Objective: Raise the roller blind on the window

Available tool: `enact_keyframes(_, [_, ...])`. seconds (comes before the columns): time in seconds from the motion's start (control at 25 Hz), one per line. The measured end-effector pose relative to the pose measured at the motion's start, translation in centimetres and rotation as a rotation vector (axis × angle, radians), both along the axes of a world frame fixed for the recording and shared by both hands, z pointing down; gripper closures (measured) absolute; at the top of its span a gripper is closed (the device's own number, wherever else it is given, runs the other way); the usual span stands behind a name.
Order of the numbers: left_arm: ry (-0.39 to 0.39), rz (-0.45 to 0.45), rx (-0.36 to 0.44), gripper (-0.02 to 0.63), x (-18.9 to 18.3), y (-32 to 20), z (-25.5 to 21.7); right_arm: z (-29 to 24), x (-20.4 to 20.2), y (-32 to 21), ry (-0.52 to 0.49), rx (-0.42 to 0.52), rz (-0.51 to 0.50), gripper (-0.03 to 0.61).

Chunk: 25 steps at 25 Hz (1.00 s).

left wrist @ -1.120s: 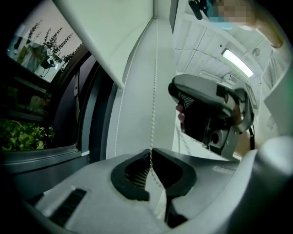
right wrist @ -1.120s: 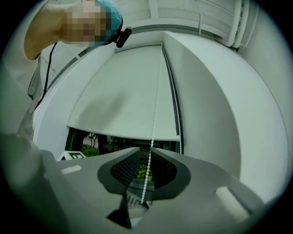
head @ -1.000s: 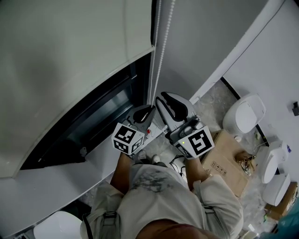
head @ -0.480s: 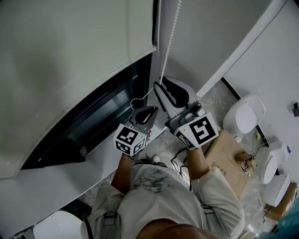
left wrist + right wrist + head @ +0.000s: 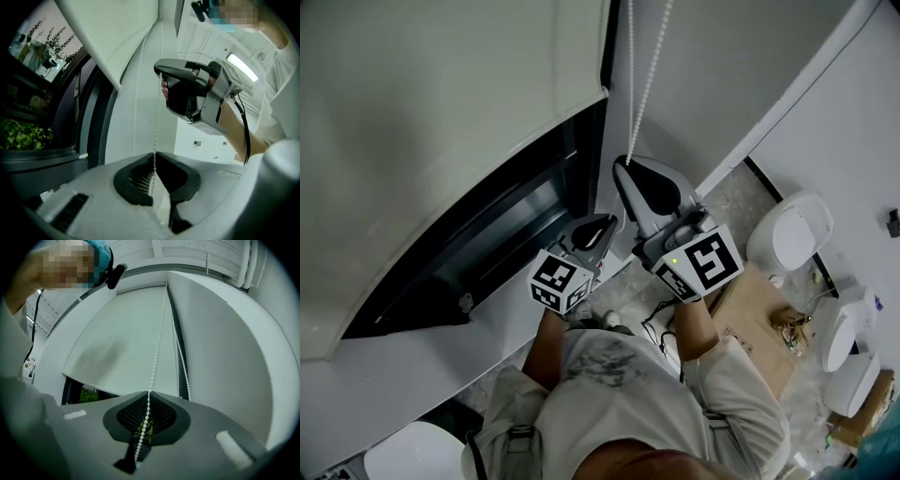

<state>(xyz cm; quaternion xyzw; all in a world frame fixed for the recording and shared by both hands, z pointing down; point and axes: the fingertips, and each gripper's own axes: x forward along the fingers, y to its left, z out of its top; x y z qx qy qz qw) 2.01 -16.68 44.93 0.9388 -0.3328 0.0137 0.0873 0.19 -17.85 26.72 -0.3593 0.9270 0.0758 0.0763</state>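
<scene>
The left gripper (image 5: 154, 157), nearest and lower, was clenched on the white beaded pull chain (image 5: 156, 117). The right gripper (image 5: 149, 393) was clamped on the same strand just above. Beyond both fingertips, the pale fabric roller blind (image 5: 441, 103) covered the upper dark-framed window (image 5: 502, 239). It was judged partly raised, with further pulls remaining.

bead chain (image 5: 639, 84) runs off the top edge above the right tool (image 5: 624, 167), so wherever it hooks in up there is out of shot; roller blind (image 5: 441, 112) gets cropped at the top and left as well; just past the left tool (image 5: 154, 153) tips the chain drops behind the tool body; greenery (image 5: 18, 136) off to that tool's left is too blurry to identify
</scene>
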Motion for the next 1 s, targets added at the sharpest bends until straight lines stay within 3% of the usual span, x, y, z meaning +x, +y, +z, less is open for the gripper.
enact_keyframes(0.2, [0.021, 0.006, -0.008, 0.592, -0.1, -0.2, 0.2, 0.3, 0.1, -0.1, 0.002, 0.008, 0.016, 0.56])
enact_keyframes(1.0, [-0.055, 0.021, -0.144, 0.592, 0.0, 0.7, 8.0, 8.1, 0.0, -0.2, 0.075, -0.106, 0.063, 0.56])
